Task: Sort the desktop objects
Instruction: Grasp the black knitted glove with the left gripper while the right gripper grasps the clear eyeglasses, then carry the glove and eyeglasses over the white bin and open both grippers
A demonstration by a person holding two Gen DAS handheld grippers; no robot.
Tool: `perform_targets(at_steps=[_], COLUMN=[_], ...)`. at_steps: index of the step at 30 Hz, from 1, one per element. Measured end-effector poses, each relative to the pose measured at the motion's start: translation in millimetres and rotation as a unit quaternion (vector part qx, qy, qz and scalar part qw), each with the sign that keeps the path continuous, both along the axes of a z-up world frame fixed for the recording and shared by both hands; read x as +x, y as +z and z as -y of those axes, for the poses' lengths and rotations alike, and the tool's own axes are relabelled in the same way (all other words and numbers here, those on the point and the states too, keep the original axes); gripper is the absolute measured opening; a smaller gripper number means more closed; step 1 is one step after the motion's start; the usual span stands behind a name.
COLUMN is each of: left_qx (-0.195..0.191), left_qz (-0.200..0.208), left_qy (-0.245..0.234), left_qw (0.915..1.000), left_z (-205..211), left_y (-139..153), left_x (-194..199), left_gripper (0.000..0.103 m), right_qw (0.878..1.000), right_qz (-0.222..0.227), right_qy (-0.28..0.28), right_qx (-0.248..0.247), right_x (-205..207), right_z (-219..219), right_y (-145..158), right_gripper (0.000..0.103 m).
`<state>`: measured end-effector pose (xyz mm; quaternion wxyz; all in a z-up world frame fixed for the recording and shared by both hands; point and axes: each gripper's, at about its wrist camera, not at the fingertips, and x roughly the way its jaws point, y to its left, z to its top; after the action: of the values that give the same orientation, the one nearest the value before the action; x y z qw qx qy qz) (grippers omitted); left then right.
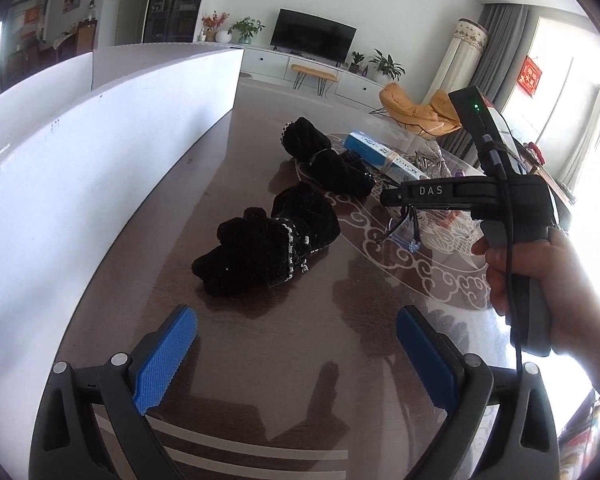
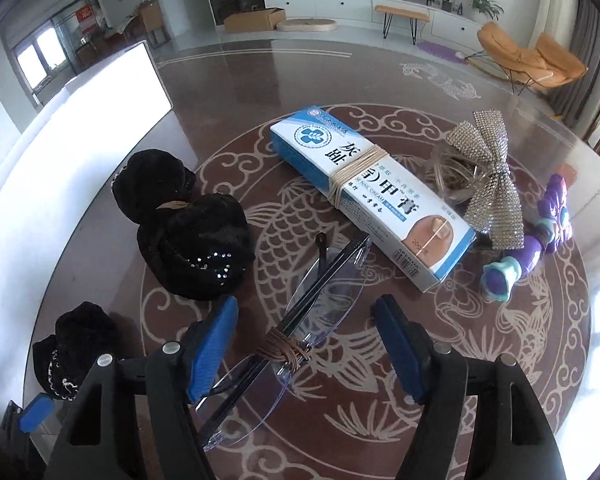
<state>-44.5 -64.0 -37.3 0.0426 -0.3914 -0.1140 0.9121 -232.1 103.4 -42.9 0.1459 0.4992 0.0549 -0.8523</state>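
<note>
Folded glasses (image 2: 300, 320), bound at the middle with brown cord, are lying on the table (image 2: 500, 360) between the blue pads of the right gripper (image 2: 304, 344). Its jaws are standing partly apart, straddling the glasses; neither pad is pressing on the lenses or frame, so nothing is being gripped. Just beyond the glasses, a blue-and-white box (image 2: 372, 192) tied with string is resting diagonally on the patterned tabletop. To its right, a glittering bow (image 2: 488, 176) is lying against a small clear jar, and further right a purple toy (image 2: 540, 236) is lying near the table's edge. To the left of the glasses, a black velvet bundle (image 2: 188, 224) is sitting on the table, with a second black bundle (image 2: 72, 348) nearer, at the left. A white board (image 2: 80, 132) is standing along the table's left side.

In the left view, the left gripper (image 1: 296, 356) is hovering above bare tabletop with its jaws wide apart, holding nothing. A hand (image 1: 540, 280) is grasping the right gripper's handle at the right.
</note>
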Motion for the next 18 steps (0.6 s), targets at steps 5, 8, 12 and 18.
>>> perform_targets(at_steps=[5,8,12,18], left_qx=[-0.034,-0.036,-0.076,-0.07], left_qz=[0.006,0.032,0.075,0.048], left_qy=[-0.042,-0.087,-0.141,-0.118], left_qw=[0.9985,0.9951,0.9842,0.9894], left_z=[5,1,-17,-13], left_y=[18,13,-8,1], left_x=[-37,-67,-87,-70], left_gripper=[0.102,0.102,0.07,0.037], right_qw=[0.999,0.998,0.997,0.996], right_qz=[-0.012,-0.001,0.003,0.013], right_qy=[0.04,0.056,0.071,0.092], right_qx=[0.014,0.009,0.005,-0.015], right_x=[11,21,39,57], right_z=[-7,-20,-35,-51], right_y=[-1,0,8,29], right_gripper=[0.028,0.028,0.028,0.027])
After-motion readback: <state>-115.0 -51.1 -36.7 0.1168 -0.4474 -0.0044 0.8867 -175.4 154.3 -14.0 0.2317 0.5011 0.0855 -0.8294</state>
